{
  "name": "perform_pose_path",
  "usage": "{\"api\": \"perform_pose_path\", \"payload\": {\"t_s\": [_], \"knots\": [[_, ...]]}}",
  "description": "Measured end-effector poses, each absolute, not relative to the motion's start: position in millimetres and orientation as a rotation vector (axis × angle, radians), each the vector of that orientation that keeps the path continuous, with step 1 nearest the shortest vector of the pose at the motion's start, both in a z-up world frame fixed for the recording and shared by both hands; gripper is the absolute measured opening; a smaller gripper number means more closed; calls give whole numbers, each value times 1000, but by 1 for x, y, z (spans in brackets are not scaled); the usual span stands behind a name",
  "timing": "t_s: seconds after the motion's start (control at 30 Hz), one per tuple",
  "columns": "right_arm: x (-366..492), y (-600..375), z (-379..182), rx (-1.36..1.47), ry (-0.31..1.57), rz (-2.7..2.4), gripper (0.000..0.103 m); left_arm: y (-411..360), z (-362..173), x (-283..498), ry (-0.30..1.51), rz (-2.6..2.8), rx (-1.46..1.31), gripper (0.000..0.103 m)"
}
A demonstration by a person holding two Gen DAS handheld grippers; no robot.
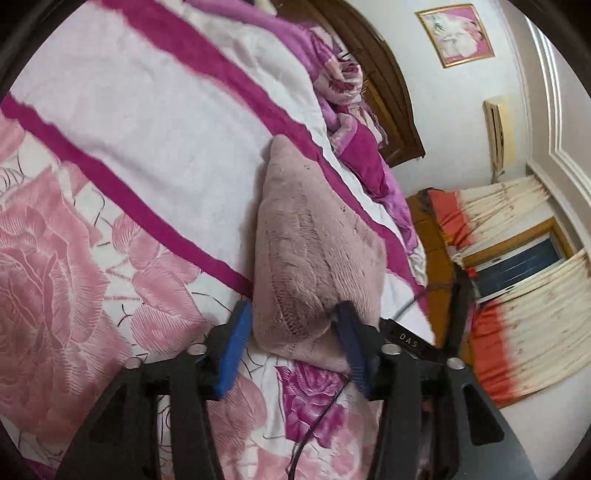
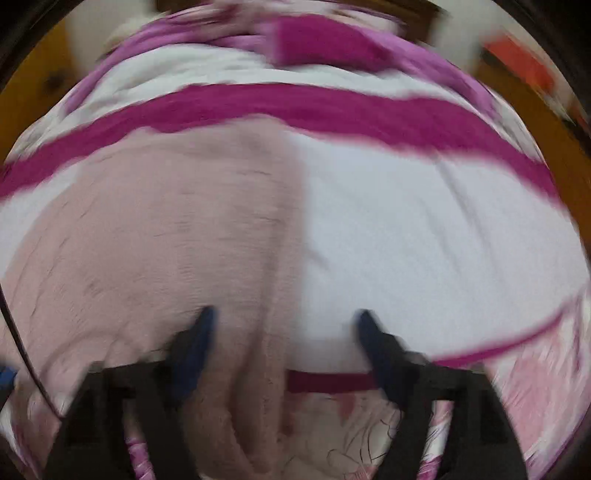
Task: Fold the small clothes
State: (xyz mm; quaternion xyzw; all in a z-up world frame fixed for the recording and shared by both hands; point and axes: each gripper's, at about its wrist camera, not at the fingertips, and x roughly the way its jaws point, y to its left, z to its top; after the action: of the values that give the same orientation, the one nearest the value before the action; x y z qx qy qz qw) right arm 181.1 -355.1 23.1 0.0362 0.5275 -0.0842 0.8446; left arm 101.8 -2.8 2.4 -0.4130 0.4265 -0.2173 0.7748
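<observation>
Bedding printed with pink roses and crossed by magenta stripes forms the work surface, the bedspread (image 1: 155,122).

Nearest the left camera, the left gripper (image 1: 291,314) is seen part open: its blue pads straddle the near corner of the pink knitted garment (image 1: 314,236), and no clamping of the cloth is shown. A thin black cable (image 1: 321,417) trails below the right-hand pad. In the right wrist view, blurred by motion, the right gripper (image 2: 284,317) is seen wide open above the garment's right edge, with a soft fold between its jaws and no contact evident.

The garment is laid on the bedspread across a magenta stripe, tapering away from the left gripper. It is judged light, limp and fuzzy, with ribbed stitch lines; stretching and sagging are to be expected when it is lifted. Corners and seamed edges are recommended as hold points.

Beyond it, a crumpled floral quilt (image 1: 347,96), a wooden headboard (image 1: 388,81), a framed picture (image 1: 456,35) and orange-and-cream curtains (image 1: 524,236) are visible.
</observation>
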Motion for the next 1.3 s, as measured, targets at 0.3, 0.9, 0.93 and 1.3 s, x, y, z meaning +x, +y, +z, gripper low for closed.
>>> {"api": "perform_pose_path", "payload": {"t_s": [0.3,0.9,0.93,1.3], "knots": [[179,-406,-4,489,1053,28,100,15,17,133,802,-516,-1048,48],[154,-373,20,616,990,213,28,-54,26,122,1042,-556,-688,22],[152,-368,26,585,993,213,28,-51,35,109,1039,-553,-675,22],[9,-294,44,384,1075,253,28,6,38,-18,1140,-484,-591,24]]}}
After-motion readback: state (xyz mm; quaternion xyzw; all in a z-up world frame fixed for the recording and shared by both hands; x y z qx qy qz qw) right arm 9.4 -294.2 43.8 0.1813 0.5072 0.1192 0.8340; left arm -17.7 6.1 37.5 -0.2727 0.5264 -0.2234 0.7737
